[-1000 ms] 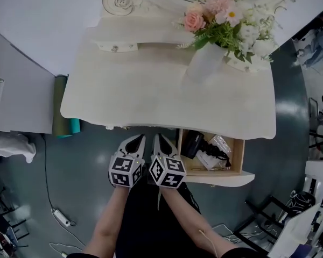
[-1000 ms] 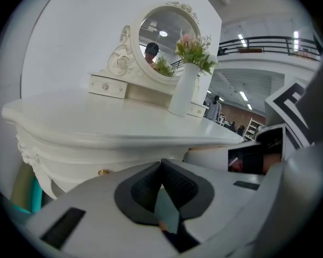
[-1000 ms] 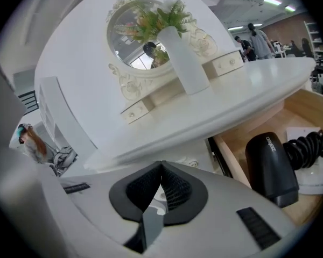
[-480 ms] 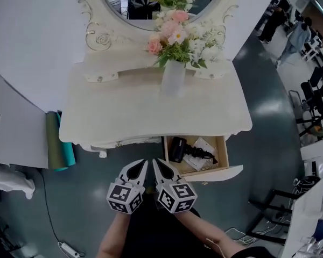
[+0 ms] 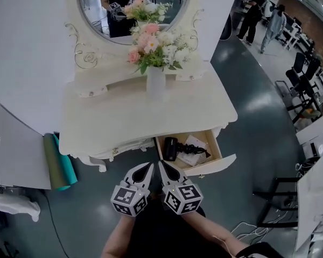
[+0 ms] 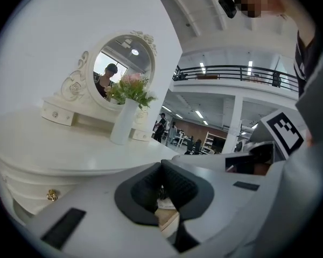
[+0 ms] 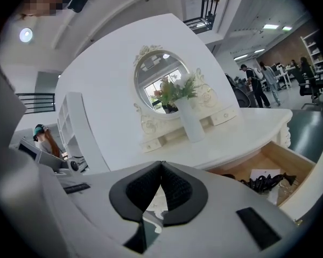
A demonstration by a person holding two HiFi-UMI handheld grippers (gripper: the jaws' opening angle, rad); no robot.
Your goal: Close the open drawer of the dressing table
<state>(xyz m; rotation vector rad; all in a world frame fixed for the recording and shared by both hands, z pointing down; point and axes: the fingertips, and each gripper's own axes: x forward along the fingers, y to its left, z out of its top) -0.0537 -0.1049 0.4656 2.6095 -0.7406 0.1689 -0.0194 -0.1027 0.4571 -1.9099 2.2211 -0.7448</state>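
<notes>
The cream dressing table (image 5: 124, 122) stands against the white wall with its right drawer (image 5: 218, 165) pulled open; a black hair dryer (image 5: 170, 147) and a packet lie inside. The drawer also shows at the lower right of the right gripper view, drawer (image 7: 282, 168). My left gripper (image 5: 147, 168) and right gripper (image 5: 162, 166) hover side by side just in front of the table, left of the drawer front, touching nothing. Both are shut, pads tip to tip, left gripper (image 6: 161, 165), right gripper (image 7: 161, 165), with nothing held.
A white vase of flowers (image 5: 153, 52) stands on the tabletop below an oval mirror (image 5: 132, 7). A green and teal roll (image 5: 56, 163) leans at the table's left. Chairs and desks (image 5: 301, 85) and people stand at the right; cables lie on the grey floor.
The head view has pulled back and tilted up, so the table looks smaller and the mirror shows. Both grippers stay shut side by side and have drawn slightly away from the table edge.
</notes>
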